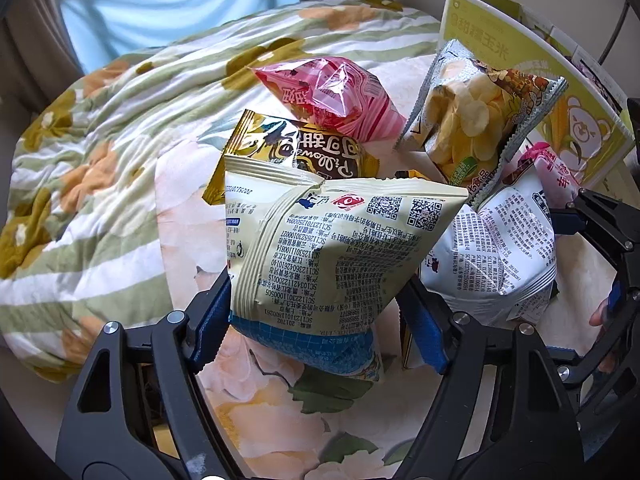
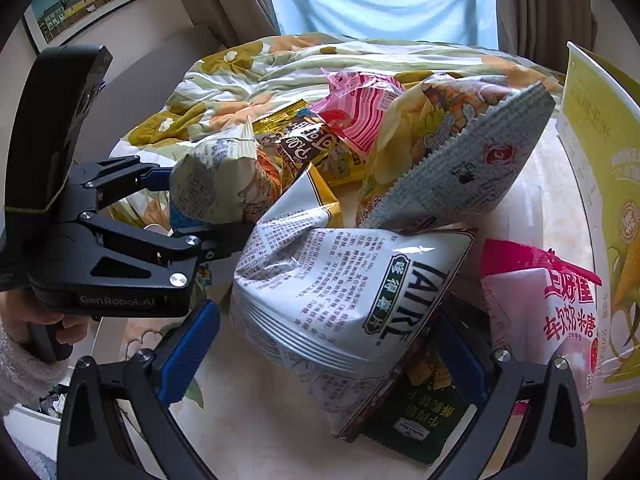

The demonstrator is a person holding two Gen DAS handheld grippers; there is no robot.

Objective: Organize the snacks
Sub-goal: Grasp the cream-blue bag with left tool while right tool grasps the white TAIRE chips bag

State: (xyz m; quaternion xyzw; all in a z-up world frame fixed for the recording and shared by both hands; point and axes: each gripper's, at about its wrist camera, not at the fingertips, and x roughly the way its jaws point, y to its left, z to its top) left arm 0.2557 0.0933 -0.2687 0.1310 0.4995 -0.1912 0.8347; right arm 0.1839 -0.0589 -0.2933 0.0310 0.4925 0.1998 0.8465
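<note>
A pile of snack bags lies on a floral bed sheet [image 1: 280, 408]. My left gripper [image 1: 316, 304] is shut on a cream bag with a blue bottom band [image 1: 340, 248], its blue pads pressing both sides. In the right wrist view that cream bag [image 2: 220, 184] sits in the left gripper [image 2: 188, 208] at the left. My right gripper [image 2: 328, 344] straddles a white chip bag [image 2: 340, 300], and its left pad [image 2: 188, 352] stands just clear of the bag, so it is open. The right pad is partly hidden behind the bag.
A pink bag [image 1: 332, 92], a gold bag [image 1: 288, 148], a grey-edged chip bag [image 1: 472, 120] and a pink candy bag [image 2: 544, 312] lie around. A dark green packet [image 2: 420, 412] is under the white bag. A yellow-green box [image 1: 532, 80] stands right; a rumpled quilt [image 1: 100, 160] lies left.
</note>
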